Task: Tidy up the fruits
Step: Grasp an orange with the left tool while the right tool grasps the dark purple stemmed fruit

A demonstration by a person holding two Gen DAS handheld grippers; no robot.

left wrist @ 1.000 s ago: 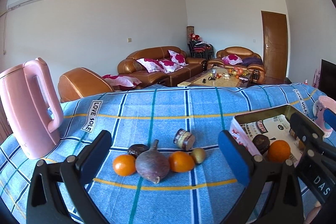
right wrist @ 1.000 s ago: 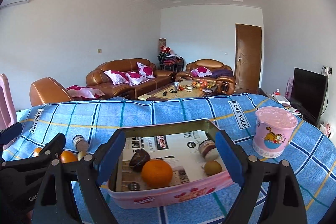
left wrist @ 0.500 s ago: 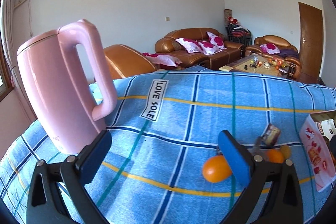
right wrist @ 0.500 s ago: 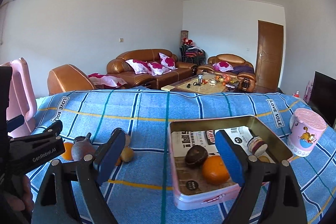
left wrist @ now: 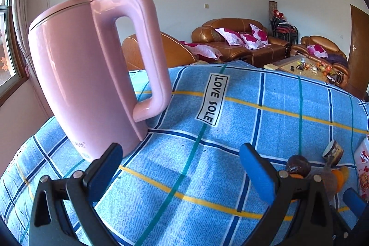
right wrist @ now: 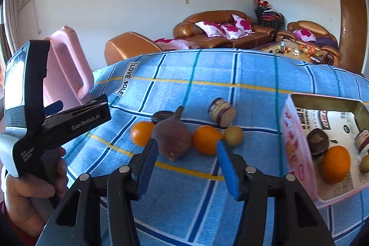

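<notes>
In the right wrist view a row of fruit lies on the blue checked cloth: an orange (right wrist: pixel 141 132), a dark passion fruit (right wrist: pixel 162 116), a brown beet-like root (right wrist: pixel 171 136), a second orange (right wrist: pixel 206 139) and a small kiwi (right wrist: pixel 234 135). My right gripper (right wrist: pixel 185 164) is open and empty just in front of the root and second orange. The pink tin tray (right wrist: pixel 291 144) at right holds an orange, a dark fruit and other pieces. My left gripper (left wrist: pixel 178 173) is open and empty over bare cloth; the fruit (left wrist: pixel 298 165) shows behind its right finger.
A tall pink kettle (left wrist: pixel 92 75) stands close on the left of the table. A small jar (right wrist: pixel 221 111) lies on its side behind the fruit row. The left gripper's body and the hand holding it (right wrist: pixel 30 190) fill the left of the right wrist view.
Both grippers have swung left. The left one now faces the kettle with the fruit at its right edge. The right one has left the tray and now faces the fruit row.
</notes>
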